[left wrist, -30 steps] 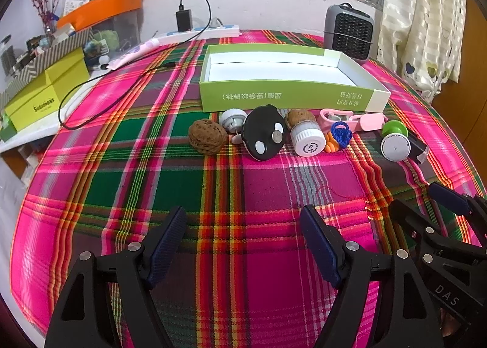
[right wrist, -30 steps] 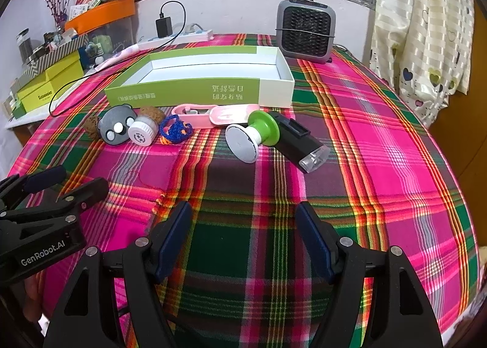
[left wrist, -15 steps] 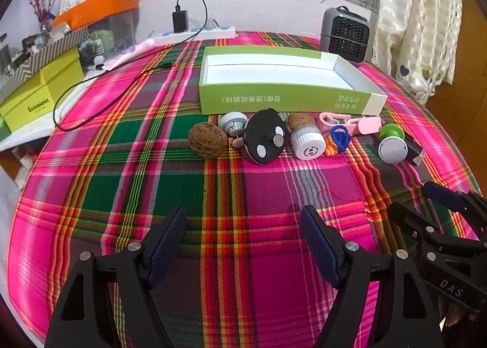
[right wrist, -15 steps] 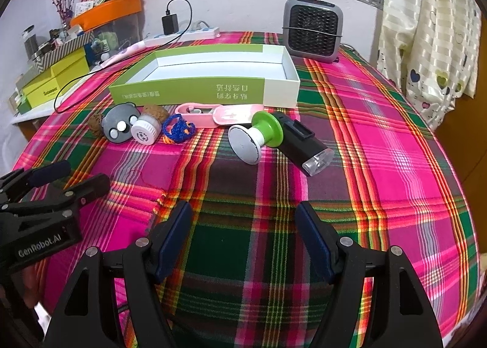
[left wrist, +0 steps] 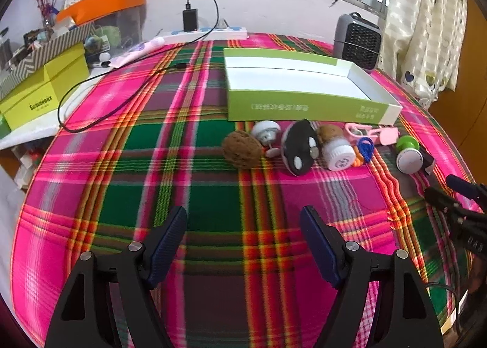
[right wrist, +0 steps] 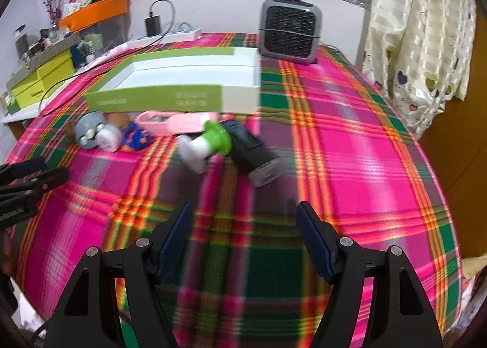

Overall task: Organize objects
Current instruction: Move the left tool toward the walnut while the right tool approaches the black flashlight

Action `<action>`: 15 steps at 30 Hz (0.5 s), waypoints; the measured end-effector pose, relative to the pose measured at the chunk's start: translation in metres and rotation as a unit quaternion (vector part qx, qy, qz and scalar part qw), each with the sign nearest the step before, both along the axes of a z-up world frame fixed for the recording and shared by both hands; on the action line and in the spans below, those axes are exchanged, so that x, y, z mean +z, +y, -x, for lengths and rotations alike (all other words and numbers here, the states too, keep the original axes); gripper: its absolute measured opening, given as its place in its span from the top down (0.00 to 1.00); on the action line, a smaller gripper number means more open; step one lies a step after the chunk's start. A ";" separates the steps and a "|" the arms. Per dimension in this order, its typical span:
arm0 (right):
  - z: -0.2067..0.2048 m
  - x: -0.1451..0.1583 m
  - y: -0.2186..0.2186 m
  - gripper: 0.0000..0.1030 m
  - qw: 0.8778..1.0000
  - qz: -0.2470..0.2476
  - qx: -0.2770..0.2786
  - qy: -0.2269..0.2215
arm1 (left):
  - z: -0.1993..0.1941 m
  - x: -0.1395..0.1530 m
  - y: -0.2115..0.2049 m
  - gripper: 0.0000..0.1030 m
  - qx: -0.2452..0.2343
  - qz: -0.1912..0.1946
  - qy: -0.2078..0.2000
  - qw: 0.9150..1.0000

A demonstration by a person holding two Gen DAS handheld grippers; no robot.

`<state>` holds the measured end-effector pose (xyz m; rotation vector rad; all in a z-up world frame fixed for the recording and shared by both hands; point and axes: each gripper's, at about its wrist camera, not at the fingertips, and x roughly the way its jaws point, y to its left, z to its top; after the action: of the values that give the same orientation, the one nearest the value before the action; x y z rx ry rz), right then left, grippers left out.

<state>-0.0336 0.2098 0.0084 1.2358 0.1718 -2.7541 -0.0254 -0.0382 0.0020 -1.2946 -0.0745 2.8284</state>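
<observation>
In front of the green box [left wrist: 307,104], the small objects [left wrist: 299,148] lie in a row for sorting; your left gripper [left wrist: 243,234] and right gripper [right wrist: 243,231] hover spread, holding nothing.

Left gripper [left wrist: 243,227], right gripper [right wrist: 244,220], black frames, blue ribbed pads, silver screws

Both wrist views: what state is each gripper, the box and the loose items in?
left gripper: open, holding nothing
right gripper: open, holding nothing
green box: open-topped, nothing inside
walnut: on the cloth, outside the box
white cap bottle: lying on its side
</observation>
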 end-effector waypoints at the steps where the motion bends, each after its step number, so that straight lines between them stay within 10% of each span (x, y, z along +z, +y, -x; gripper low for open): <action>1: 0.003 0.000 0.003 0.31 1.000 -0.002 -0.001 -0.001 | 0.001 0.000 -0.002 0.26 0.002 -0.001 0.000 1.000; 15: 0.037 -0.004 0.013 0.35 0.999 0.012 0.026 -0.029 | 0.027 0.001 -0.016 0.26 0.008 -0.005 -0.003 1.000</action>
<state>-0.0710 0.2229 0.0048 1.2832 0.1616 -2.6652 -0.0525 -0.0541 0.0032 -1.3068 -0.1006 2.8331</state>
